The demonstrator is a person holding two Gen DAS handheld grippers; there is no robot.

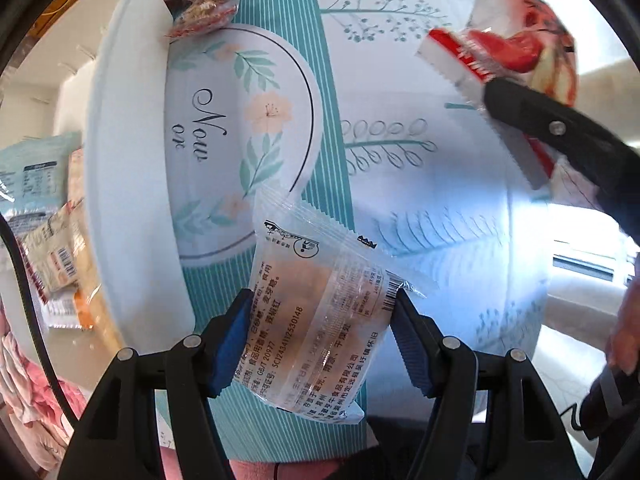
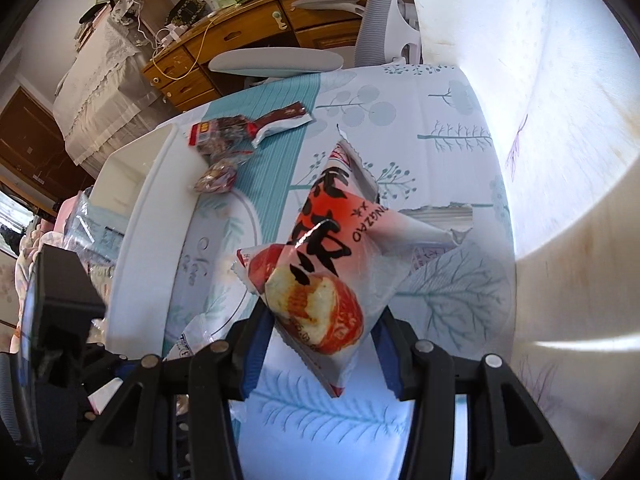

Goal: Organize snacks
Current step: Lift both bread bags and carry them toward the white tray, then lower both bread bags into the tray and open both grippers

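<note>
Between my left gripper's [image 1: 320, 332] pads, clear-wrapped pastry [image 1: 316, 320] held, long axis running away from me, above the desk [image 1: 420, 208]. White bin [image 1: 132, 184] lies just left of it, so left gripper is nearer. Right gripper [image 2: 316, 344] clamps red-orange snack bag [image 2: 320, 280], further right of bin.

Clear glossy plastic wrapper [image 1: 320, 320]; shiny red-white foil-like packet [image 2: 320, 276]; smooth printed tablecloth [image 1: 400, 60]; matt white tray rim [image 1: 132, 184]; varnished wood desk [image 2: 256, 28].
</note>
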